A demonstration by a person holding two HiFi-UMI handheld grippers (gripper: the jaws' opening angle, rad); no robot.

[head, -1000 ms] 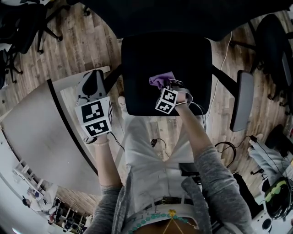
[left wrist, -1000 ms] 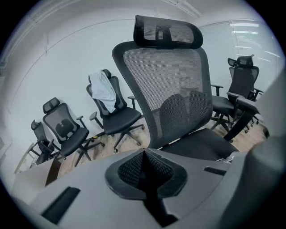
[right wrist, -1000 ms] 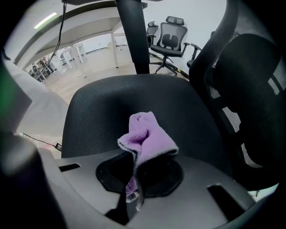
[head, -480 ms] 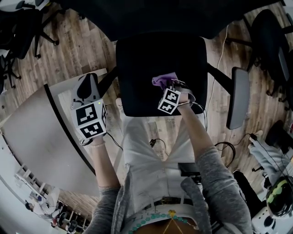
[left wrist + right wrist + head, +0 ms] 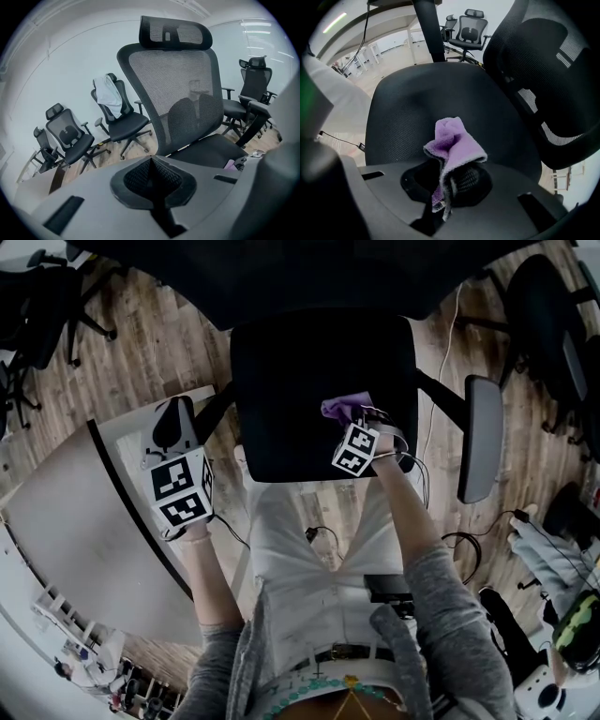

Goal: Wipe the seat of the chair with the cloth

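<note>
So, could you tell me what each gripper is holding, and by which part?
The right gripper pinches the purple cloth by a bunched edge; the left gripper is shut, holding nothing.

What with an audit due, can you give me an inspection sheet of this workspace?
Surface: seat, black mesh, bare but for the cloth.
Job's things: cloth, purple, bunched, at the seat's front right.
Clutter: nothing seen.
Grippers: right claw shut on cloth; left claw shut, empty, over the table left of the seat.
Cables: white cable on the floor right of the seat.
Surroundings: wood floor; other chairs.
</note>
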